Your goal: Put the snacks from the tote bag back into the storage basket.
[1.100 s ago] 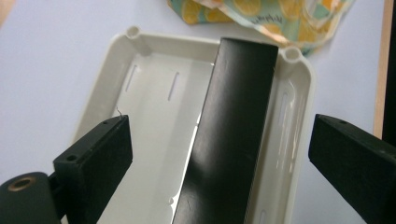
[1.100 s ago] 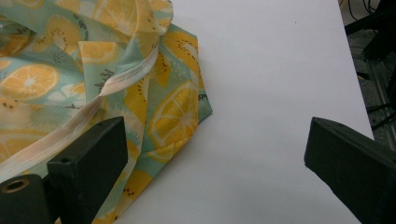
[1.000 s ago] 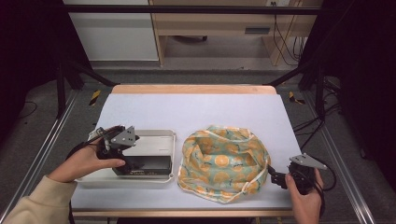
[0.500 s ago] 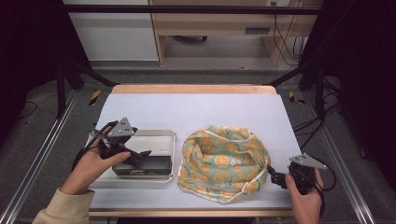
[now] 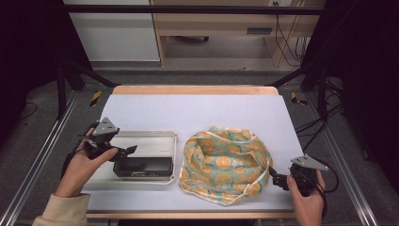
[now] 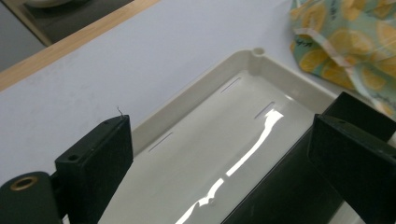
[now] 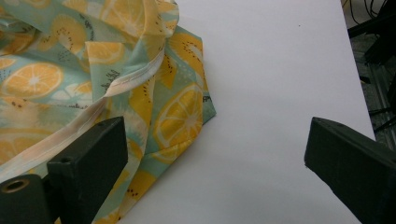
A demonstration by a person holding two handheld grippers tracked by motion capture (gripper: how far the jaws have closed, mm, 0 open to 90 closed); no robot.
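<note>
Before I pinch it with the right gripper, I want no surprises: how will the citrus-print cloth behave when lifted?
The citrus-print cloth lies crumpled in soft folds, so it will probably droop rather than hold its shape. It looks thin and hemmed, so likely light. Pushed, it may bunch up on the white table rather than slide whole. The right gripper stands open at its edge.

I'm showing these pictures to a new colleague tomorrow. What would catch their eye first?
Probably the crumpled mint-green cloth printed with orange slices, lying on the white table right of centre. Next, the shallow silver metal tray to its left, with a long black box inside. The open left gripper hovers over the tray; the open right gripper sits at the cloth's right edge.
</note>
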